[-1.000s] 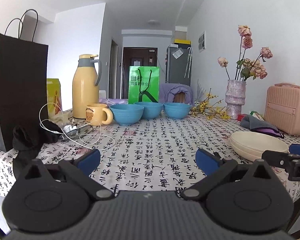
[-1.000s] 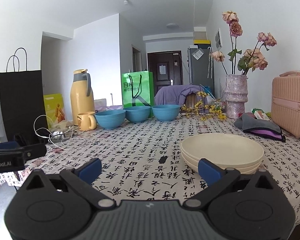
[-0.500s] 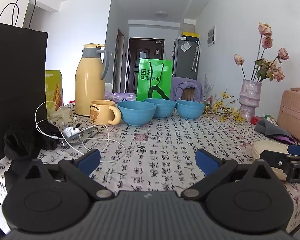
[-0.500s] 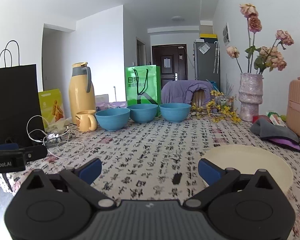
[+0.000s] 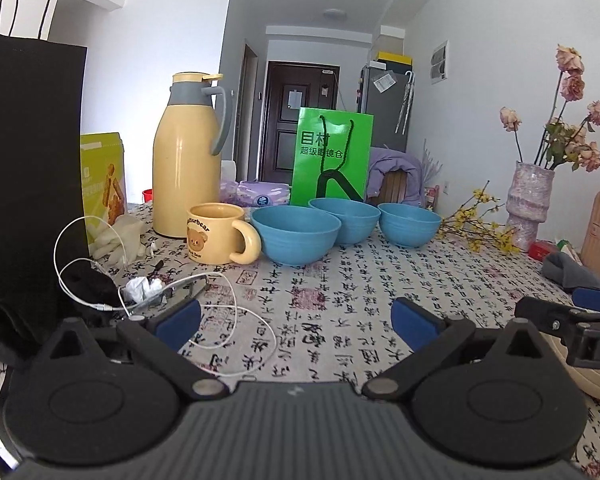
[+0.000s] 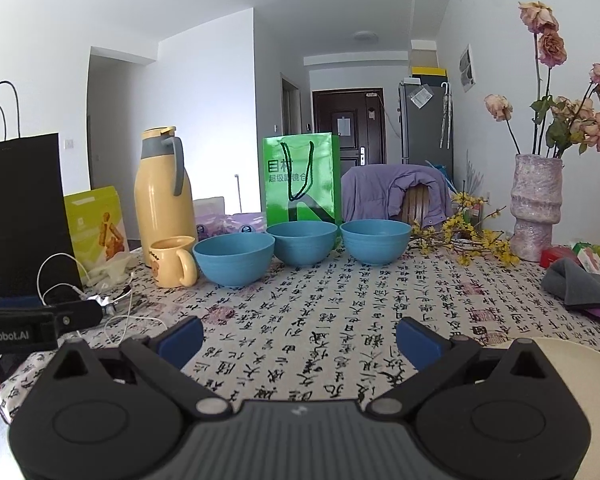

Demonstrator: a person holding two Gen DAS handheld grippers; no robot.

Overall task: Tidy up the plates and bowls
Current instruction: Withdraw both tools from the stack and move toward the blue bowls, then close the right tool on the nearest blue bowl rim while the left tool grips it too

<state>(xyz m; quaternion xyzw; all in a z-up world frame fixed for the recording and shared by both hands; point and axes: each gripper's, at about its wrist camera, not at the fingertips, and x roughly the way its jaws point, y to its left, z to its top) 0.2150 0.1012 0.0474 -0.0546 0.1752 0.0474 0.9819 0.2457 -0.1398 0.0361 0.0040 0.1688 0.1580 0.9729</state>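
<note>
The printed tablecloth (image 6: 340,304) spreads out before me. Far across it three blue bowls (image 6: 303,242) sit in a row, just beside a yellow mug (image 6: 172,262). Cream plates (image 6: 580,364) lie at my right gripper's (image 6: 300,338) side. My left gripper (image 5: 296,322) and right both hover spread wide, holding nothing.

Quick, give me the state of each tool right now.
Left tool: open, holding nothing, above the tablecloth.
Right tool: open, holding nothing, beside the cream plates.
</note>
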